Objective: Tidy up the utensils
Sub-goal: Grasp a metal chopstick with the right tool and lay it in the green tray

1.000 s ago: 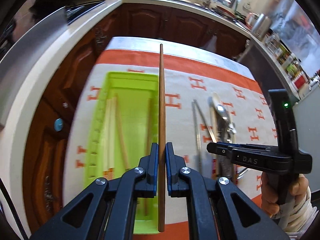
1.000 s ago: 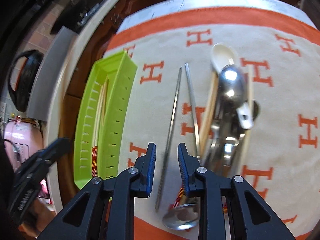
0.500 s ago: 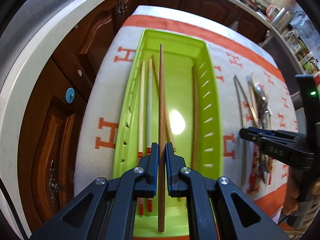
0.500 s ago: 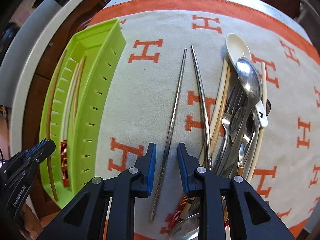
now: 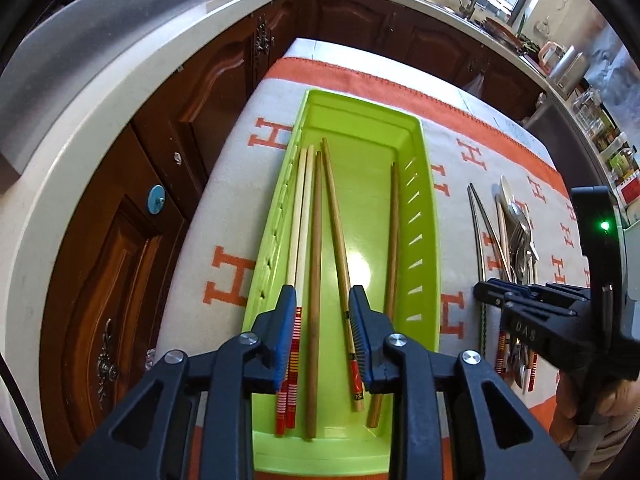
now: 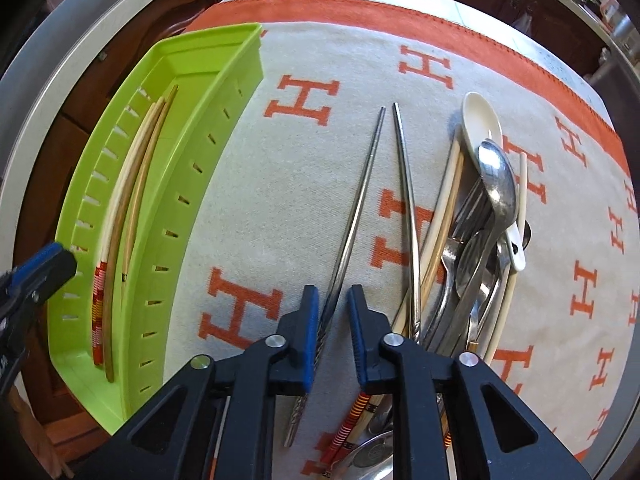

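My left gripper is open over the green tray and holds nothing; brown chopsticks lie below, between my fingers, pointing away from me. My right gripper is also open, and a metal chopstick lies between its fingers, along their direction, so this hand is nearer to it. I think the fingers must only go down and close. Its thick end is hidden under my gripper. Right of the fingers, the cutlery pile overlaps too much to count.

Right claw open astride a metal chopstick, green tray left, cutlery pile right
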### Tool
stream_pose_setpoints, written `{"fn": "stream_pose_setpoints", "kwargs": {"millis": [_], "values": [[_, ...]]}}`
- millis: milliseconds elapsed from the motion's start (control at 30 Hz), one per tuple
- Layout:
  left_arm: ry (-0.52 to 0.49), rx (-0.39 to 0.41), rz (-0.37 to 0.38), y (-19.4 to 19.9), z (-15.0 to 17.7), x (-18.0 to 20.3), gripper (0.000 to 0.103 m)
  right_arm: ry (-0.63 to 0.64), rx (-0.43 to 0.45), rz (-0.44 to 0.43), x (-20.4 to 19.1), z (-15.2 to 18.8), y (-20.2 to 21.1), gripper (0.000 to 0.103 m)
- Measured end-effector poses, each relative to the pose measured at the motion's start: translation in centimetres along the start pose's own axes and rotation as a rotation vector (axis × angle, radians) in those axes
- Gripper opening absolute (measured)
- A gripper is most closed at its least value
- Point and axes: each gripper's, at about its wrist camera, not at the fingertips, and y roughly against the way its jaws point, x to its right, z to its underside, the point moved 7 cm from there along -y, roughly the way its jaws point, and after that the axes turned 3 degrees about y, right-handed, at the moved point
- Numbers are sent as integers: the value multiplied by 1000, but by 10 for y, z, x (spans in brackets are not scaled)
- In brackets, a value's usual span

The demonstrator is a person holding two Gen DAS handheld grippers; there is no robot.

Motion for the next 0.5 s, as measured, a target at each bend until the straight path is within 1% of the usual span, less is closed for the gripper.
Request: {"fn": "stream_pose_setpoints", "kwargs": {"millis": [133, 200, 267, 300, 500], "values": [[10, 30, -19, 11, -1, -7, 27, -55, 10, -40, 5, 1, 1, 6], [11, 48, -35, 17, -3, -10, 29, -99, 8, -81, 9, 2, 1, 6], [12, 64, -57, 22, -5, -14, 33, -147, 5, -145, 12, 3, 3, 6], [15, 70, -63, 24, -6, -16, 33, -166, -2, -161, 13, 5, 3, 6], [36, 70, -61, 25, -4, -22, 33, -235, 15, -255, 17, 13, 15, 6]]}}
